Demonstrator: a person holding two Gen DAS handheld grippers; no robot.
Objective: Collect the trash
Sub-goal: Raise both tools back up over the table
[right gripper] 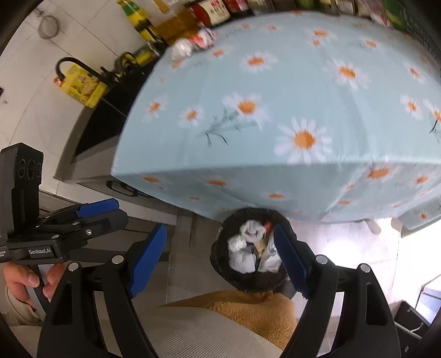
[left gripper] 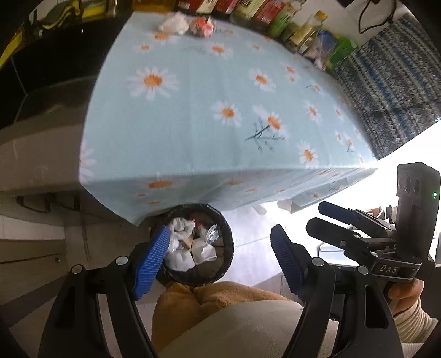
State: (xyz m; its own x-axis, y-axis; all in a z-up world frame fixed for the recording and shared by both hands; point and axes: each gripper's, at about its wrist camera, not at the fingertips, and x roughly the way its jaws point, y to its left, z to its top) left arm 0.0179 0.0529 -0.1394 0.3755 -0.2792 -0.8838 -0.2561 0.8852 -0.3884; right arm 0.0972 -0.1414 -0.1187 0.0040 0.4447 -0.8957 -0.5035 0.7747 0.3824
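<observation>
A black bin [left gripper: 204, 276] [right gripper: 248, 283] stands on the floor at the table's near edge, filled with crumpled white paper and wrappers. Far across the daisy-print tablecloth [left gripper: 193, 124] [right gripper: 275, 91] lie a crumpled white wad [left gripper: 173, 23] [right gripper: 182, 48] and a red-and-white wrapper [left gripper: 202, 26] [right gripper: 204, 38]. My left gripper [left gripper: 220, 261] [right gripper: 118, 210] hangs open above the bin with nothing between its blue pads. My right gripper [right gripper: 220, 258] [left gripper: 321, 217] is beside it, also open and empty, its right pad over the bin's edge.
Bottles and jars [left gripper: 275, 16] line the table's far edge. A dark counter [left gripper: 55, 82] with a yellow package [right gripper: 82, 85] lies to the left, and patterned blue fabric [left gripper: 386, 91] to the right. The person's beige trousers and fuzzy brown garment [left gripper: 220, 297] fill the bottom.
</observation>
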